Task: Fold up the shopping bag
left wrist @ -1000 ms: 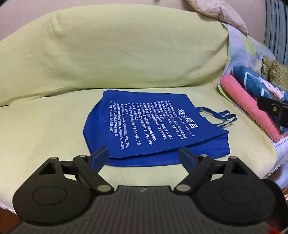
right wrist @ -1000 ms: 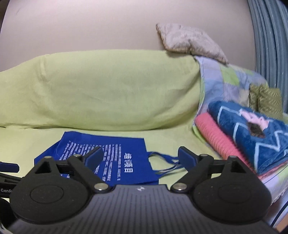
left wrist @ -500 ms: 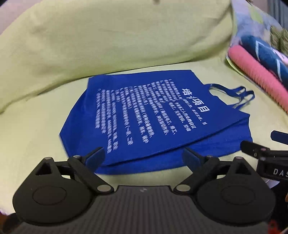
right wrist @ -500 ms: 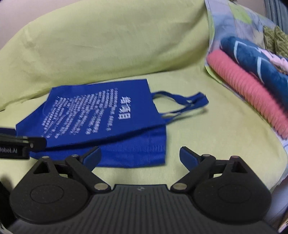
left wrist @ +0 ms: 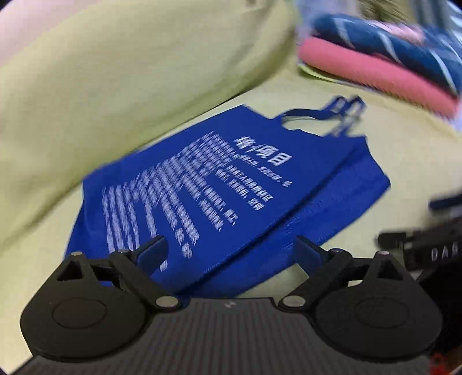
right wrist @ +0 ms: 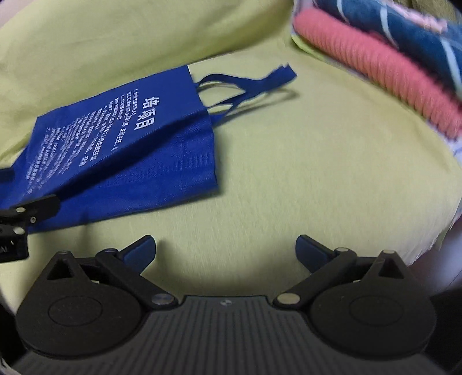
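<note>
Left wrist view: the left gripper [left wrist: 231, 251] occupies the lower centre of the frame with its jaws spread wide and nothing between them. Its blue fingertips [left wrist: 153, 249] sit over the near edge of the shopping bag [left wrist: 219, 184], but contact with the fabric cannot be confirmed. The bag, blue with white print, lies flat across the middle of the frame on the yellow-green sofa cover [left wrist: 115, 86]. Its handles [left wrist: 332, 115] trail toward the upper right. At the right edge, blurred, part of the right gripper [left wrist: 427, 245] enters the frame.

Right wrist view: the right gripper [right wrist: 225, 251] sits at lower centre, jaws likewise spread and empty, above bare sofa cover [right wrist: 303, 173]. The shopping bag [right wrist: 124, 135] lies in the left half of the frame, clear of the fingertips, with its handles [right wrist: 245, 83] extending toward upper centre. A pink rolled textile [right wrist: 375, 78] and a blue patterned blanket [right wrist: 404, 23] are stacked at upper right. The left gripper [right wrist: 26, 213] shows at the left edge, beside the bag's lower corner.

Progress: no fold is visible; the bag lies at full spread with its upper layer slightly offset from the lower. Neither gripper holds fabric. The whole task appears to remain: seizing an edge or corner, folding the bag over, and tucking in the handles.
</note>
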`<move>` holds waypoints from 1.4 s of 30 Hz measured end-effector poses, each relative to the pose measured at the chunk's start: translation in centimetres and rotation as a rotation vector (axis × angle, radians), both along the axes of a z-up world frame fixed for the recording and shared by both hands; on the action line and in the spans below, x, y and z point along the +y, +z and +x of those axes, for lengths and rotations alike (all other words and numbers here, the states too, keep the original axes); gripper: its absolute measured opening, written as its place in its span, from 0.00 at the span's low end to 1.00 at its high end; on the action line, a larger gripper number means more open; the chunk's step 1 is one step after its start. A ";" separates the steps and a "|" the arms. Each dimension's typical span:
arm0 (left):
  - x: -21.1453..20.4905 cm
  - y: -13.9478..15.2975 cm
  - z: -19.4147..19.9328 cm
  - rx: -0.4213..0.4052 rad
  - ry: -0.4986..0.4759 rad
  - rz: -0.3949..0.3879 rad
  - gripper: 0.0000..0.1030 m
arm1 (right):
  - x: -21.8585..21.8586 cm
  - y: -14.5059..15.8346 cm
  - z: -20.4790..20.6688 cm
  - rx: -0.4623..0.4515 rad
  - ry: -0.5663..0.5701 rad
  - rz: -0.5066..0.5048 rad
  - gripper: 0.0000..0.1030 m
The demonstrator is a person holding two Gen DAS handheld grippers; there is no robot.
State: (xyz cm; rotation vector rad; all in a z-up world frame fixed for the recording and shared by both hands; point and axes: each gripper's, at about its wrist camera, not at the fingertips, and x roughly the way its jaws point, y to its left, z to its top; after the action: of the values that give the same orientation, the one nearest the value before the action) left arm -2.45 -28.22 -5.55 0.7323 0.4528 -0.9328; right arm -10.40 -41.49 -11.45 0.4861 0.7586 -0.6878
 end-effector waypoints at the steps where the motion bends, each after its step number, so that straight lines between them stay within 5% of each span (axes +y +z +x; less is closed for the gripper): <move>1: -0.5 -0.3 -0.2 -0.054 -0.036 0.026 0.91 | 0.3 -0.2 0.3 0.024 0.014 -0.022 1.00; 4: -1.9 -1.5 -0.3 -0.181 -0.135 0.099 0.91 | 0.9 -0.5 0.5 0.039 0.016 -0.056 1.00; 8: -3.4 -2.6 0.1 -0.238 -0.234 0.151 0.87 | 0.8 -0.5 0.3 0.031 0.019 -0.049 1.00; 11: -4.0 -2.7 0.3 -0.226 -0.289 0.158 0.61 | 0.9 -0.4 0.1 0.023 0.013 -0.058 1.00; 15: -3.8 -3.1 0.6 -0.182 -0.350 0.150 0.04 | 0.6 0.2 -0.6 -0.039 0.006 -0.052 0.93; 16: -3.5 -3.1 0.6 -0.184 -0.345 0.126 0.04 | 0.6 0.5 -1.0 -0.075 0.011 -0.053 0.86; 18: -2.6 -2.5 0.7 -0.191 -0.331 0.047 0.03 | 0.6 1.3 -1.7 -0.161 0.036 -0.057 0.39; 20: -1.8 -1.8 0.9 -0.199 -0.310 -0.024 0.03 | 0.9 2.2 -2.2 -0.242 0.063 -0.087 0.17; 25: -1.3 -1.1 1.1 -0.222 -0.281 -0.104 0.03 | 2.6 5.1 -1.7 -0.416 0.165 -0.212 0.14; 33: -1.0 -1.0 1.1 -0.234 -0.283 -0.139 0.04 | 1.3 2.7 5.4 -0.246 0.146 -0.145 0.01; 37: -1.3 -2.1 0.9 -0.263 -0.325 -0.080 0.04 | 0.0 1.8 7.2 -0.235 0.123 -0.118 0.00; 42: -1.6 -5.3 0.0 -0.346 -0.412 0.083 0.03 | -1.9 0.8 6.3 -0.257 0.054 -0.013 0.00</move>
State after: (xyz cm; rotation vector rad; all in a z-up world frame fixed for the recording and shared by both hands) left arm -2.41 -29.84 -10.89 1.0653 0.0316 -1.1462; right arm -4.12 -43.44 -10.62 0.5289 0.5237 -0.5666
